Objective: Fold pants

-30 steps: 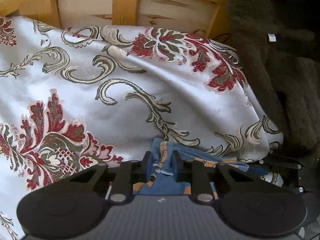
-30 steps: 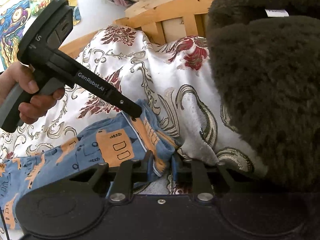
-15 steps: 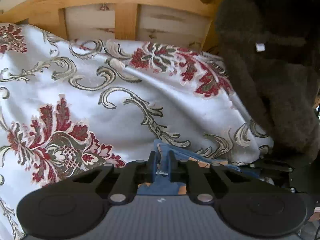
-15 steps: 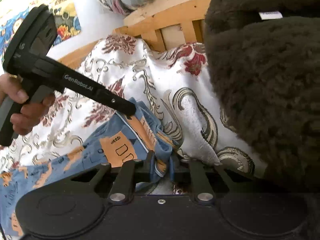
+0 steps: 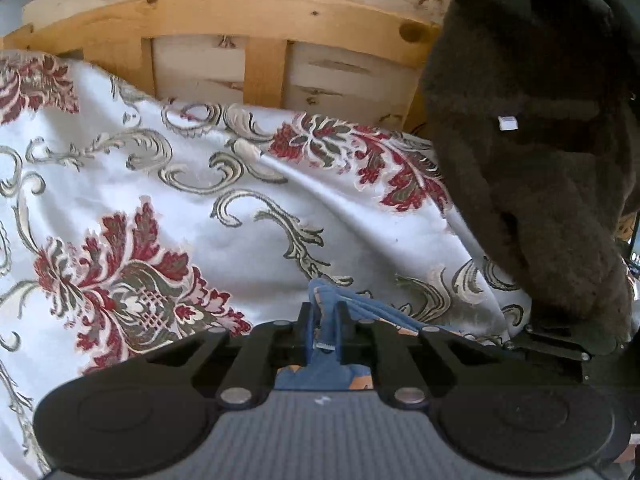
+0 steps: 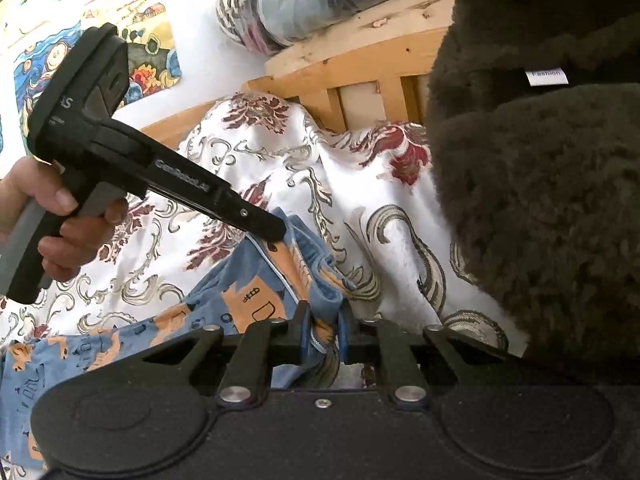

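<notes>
Left gripper (image 5: 324,326) pinching a bunched edge of the blue patterned pants (image 6: 224,308), jaws have just been closing on the fabric; its tip also shows in the right wrist view (image 6: 276,232), pads hidden in cloth there. Right gripper (image 6: 325,330) likewise clamped on a nearer pants edge, jaws just narrowed. Pants lie on the floral bedspread (image 5: 248,216), trailing off the near left frame edge, full shape cut off. Dark fuzzy blanket (image 6: 540,208) covers the right side, hiding part of the wooden bed frame (image 5: 240,12). Person's hand (image 6: 48,216) partly cropped at left.
</notes>
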Available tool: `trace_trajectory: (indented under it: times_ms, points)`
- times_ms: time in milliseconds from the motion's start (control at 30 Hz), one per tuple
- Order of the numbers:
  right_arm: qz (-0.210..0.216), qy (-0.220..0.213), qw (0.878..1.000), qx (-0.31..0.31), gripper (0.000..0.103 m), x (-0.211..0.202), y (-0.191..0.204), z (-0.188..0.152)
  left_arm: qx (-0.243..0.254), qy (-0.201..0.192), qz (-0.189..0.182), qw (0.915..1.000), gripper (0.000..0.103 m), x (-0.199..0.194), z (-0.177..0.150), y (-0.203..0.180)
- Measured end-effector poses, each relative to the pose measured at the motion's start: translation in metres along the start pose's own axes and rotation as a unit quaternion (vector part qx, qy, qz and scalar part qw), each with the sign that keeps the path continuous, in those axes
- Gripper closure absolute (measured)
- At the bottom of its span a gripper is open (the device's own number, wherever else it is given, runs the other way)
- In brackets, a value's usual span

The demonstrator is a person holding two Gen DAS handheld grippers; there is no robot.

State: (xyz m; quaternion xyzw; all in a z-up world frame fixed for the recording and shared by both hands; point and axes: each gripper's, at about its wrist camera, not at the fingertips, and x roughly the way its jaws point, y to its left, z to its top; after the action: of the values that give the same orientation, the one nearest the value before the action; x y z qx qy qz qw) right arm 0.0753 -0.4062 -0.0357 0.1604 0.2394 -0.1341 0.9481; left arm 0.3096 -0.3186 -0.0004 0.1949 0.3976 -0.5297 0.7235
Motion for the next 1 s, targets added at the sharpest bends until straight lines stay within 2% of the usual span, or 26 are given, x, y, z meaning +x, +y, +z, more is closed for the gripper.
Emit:
trace_trajectory:
  times_ms: [100, 167, 267, 333, 367, 400, 433, 533, 667, 867, 1000]
  points:
    - [-0.016, 0.025, 1.0, 0.004, 0.08, 0.012, -0.004, 0.0, -0.003, 0.013, 0.0, 0.9999, 0.091, 0.018, 0.002, 0.004]
    - [-0.017, 0.035, 0.999, 0.018, 0.078, 0.018, -0.011, 0.002, -0.009, 0.02, -0.001, 0.9998, 0.085, 0.029, 0.005, 0.006]
    - [-0.017, 0.037, 0.999, 0.012, 0.076, 0.024, -0.012, 0.002, -0.017, 0.034, -0.004, 0.9993, 0.07, 0.041, 0.01, 0.013]
    - [-0.017, 0.039, 0.999, 0.008, 0.077, 0.028, -0.012, 0.002, -0.019, 0.043, -0.006, 0.9989, 0.066, 0.048, 0.01, 0.017]
    - [-0.016, 0.039, 0.999, 0.011, 0.078, 0.029, -0.013, 0.003, -0.023, 0.049, -0.012, 0.9984, 0.066, 0.052, 0.01, 0.019]
    - [-0.011, 0.039, 0.999, 0.017, 0.084, 0.03, -0.014, 0.003, -0.03, 0.053, -0.019, 0.998, 0.067, 0.055, 0.01, 0.021]
    - [-0.005, 0.038, 0.999, 0.025, 0.087, 0.029, -0.016, 0.004, -0.035, 0.054, -0.027, 0.9976, 0.077, 0.057, 0.009, 0.022]
    - [0.009, 0.026, 0.999, 0.044, 0.092, 0.023, -0.019, 0.006, -0.032, 0.048, -0.034, 0.9978, 0.085, 0.053, 0.008, 0.022]
    - [0.012, -0.006, 1.0, 0.02, 0.093, 0.005, -0.01, 0.009, -0.033, 0.024, -0.039, 0.9984, 0.087, 0.032, 0.009, 0.019]
    - [0.019, -0.053, 0.997, -0.059, 0.093, -0.025, 0.017, 0.016, -0.026, -0.028, -0.05, 0.998, 0.088, -0.012, 0.001, 0.013]
    - [0.046, -0.063, 0.993, -0.083, 0.093, -0.045, 0.041, 0.023, -0.035, -0.064, -0.06, 0.9955, 0.088, -0.055, -0.013, 0.019]
